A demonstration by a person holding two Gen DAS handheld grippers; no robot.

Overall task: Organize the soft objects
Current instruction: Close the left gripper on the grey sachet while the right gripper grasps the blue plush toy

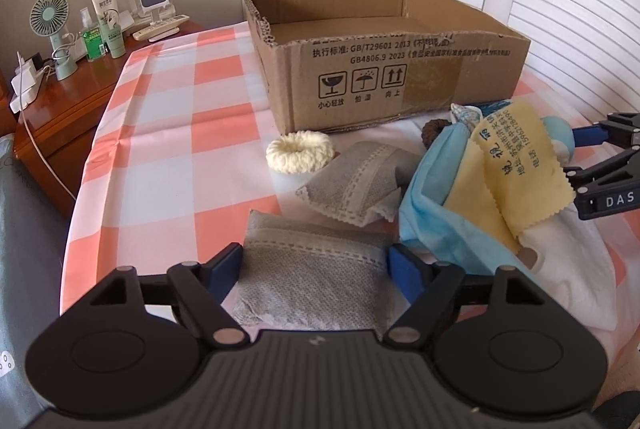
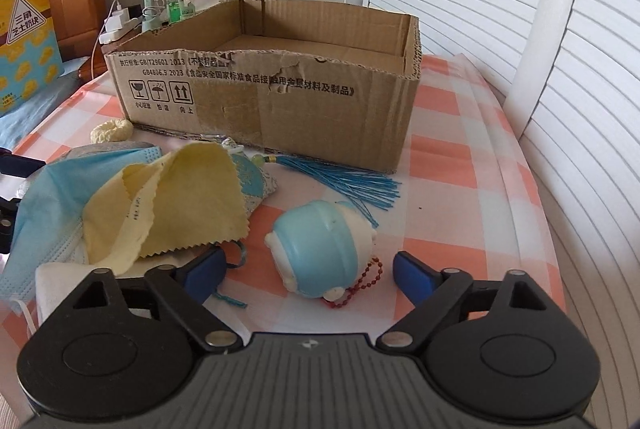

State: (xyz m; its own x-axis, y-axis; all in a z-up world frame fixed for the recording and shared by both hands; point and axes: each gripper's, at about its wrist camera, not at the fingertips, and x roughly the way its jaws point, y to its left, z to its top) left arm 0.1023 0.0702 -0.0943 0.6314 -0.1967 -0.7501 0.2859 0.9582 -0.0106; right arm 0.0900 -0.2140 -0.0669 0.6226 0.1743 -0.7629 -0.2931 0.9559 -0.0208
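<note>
Pickup step, by my read: left gripper [image 1: 316, 271] straddles grey pouch [image 1: 312, 281], pads at its sides, grip uncertain; right gripper [image 2: 308, 271] gapes around blue toy [image 2: 320, 249], untouched; next, close, lift, carry to empty box [image 2: 360, 101] behind.

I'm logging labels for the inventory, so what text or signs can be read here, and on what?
Cardboard box: "GB/T29601 2013", "GB4806.9 2023", and three pictograms captioned "小心轻放", "怕湿", "向上".
Right tool body: "DAS", cut off by the frame.
Snack bag: "三角芝士奶块", roughly legible.
Yellow cloth: upside-down Chinese print with digits, too distorted to read.
Nightstand bottles: too small.
</note>
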